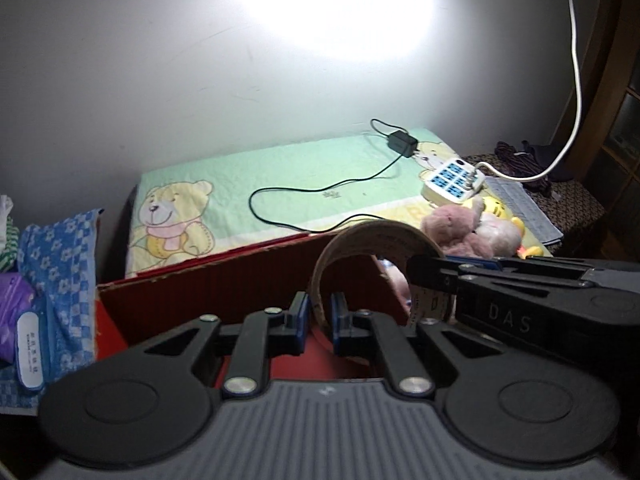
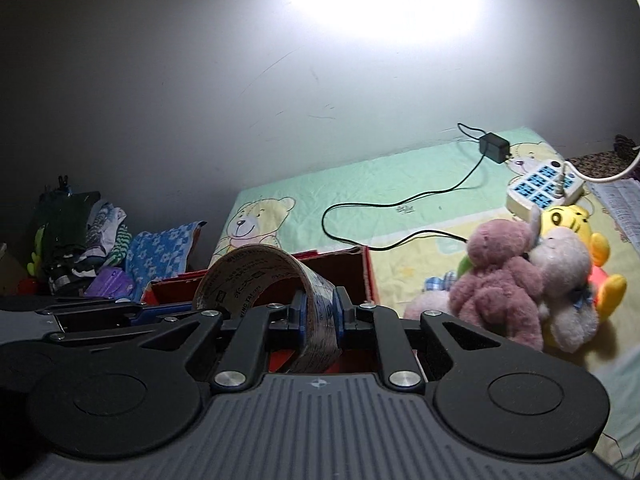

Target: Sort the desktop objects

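Both grippers pinch one tape roll [image 1: 374, 240] over the open red box [image 1: 248, 280]. The roll stands on edge, its hole facing across, from near left to far right. The left gripper [image 1: 319, 322] is narrowed on the roll's near-left rim; the right gripper [image 2: 320, 320] clamps its right band, coming in from the right. Plush toys [image 2: 520, 280] lie right of the box on the bear-print cloth [image 1: 280, 168]; a power strip [image 1: 454, 178] sits farther right.

- The left gripper [image 1: 319, 317] has black linkage arms, blue finger pads [image 1: 341, 320] and silver pivot screws [image 1: 240, 385].
- Its grey base is ribbed, flanked by round black discs.
- The right gripper [image 2: 319, 317] matches; its side reads "DAS".
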Action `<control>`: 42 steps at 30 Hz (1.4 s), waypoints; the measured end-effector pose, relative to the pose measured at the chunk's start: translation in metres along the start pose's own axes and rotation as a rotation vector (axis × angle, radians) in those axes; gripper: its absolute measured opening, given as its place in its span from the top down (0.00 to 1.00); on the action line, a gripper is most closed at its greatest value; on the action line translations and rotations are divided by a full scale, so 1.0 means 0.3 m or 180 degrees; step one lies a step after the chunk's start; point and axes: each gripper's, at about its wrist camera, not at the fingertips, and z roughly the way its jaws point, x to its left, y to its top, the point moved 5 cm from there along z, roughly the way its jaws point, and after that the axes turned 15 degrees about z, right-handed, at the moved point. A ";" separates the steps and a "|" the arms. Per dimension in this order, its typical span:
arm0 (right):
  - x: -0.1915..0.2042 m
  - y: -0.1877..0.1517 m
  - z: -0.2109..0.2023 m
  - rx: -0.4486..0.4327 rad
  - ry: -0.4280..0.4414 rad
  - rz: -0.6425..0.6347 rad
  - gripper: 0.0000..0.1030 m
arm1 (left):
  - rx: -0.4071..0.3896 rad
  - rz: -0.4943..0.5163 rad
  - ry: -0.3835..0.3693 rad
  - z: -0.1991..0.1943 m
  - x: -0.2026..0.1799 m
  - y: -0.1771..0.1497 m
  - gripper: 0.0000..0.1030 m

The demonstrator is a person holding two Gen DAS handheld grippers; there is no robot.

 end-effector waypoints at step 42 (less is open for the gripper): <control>0.122 -0.159 0.572 0.1518 0.0079 0.0046 0.76 | 0.0813 -0.0814 0.0094 0.316 0.375 -0.299 0.92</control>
